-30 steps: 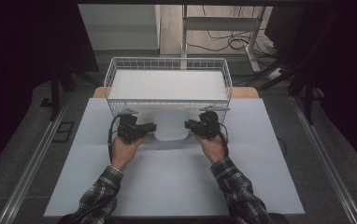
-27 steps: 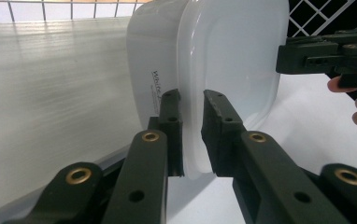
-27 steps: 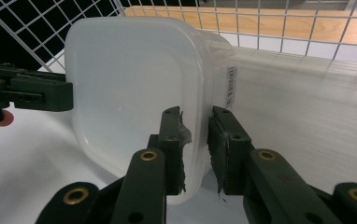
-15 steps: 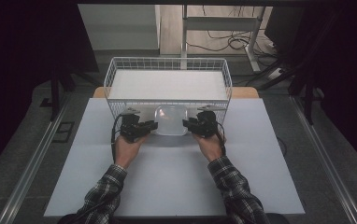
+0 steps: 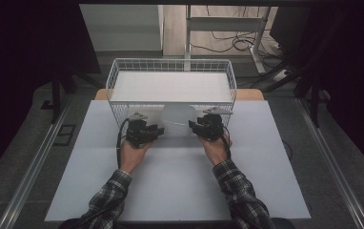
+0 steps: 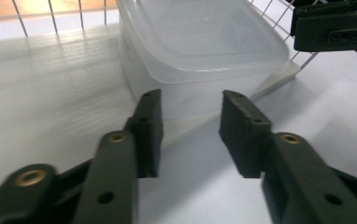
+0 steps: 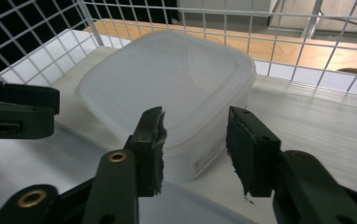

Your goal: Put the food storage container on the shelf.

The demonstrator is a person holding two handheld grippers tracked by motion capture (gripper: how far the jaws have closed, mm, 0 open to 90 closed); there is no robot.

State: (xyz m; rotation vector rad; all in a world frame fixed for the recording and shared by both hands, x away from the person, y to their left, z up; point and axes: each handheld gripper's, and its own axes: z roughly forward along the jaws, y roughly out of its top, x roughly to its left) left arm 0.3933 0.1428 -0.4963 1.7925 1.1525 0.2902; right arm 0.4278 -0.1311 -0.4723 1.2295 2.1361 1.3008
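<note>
In the left gripper view the translucent plastic lidded container [image 6: 200, 51] runs off the top edge — its far side is unseen. The white wire basket [image 6: 50, 14] is cut there too — its floor blurs leftward.

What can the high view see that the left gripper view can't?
High view alone: the person's checked sleeves, both hands, the whole wire basket and the dark floor around the table.

Left gripper view alone: a close look at the left hand-held gripper, whose black jaws have just been opening, with nothing between them, just short of the container.

Both: the clear plastic container with its lid on, the basket's wires, the white tabletop and the right hand-held gripper.
</note>
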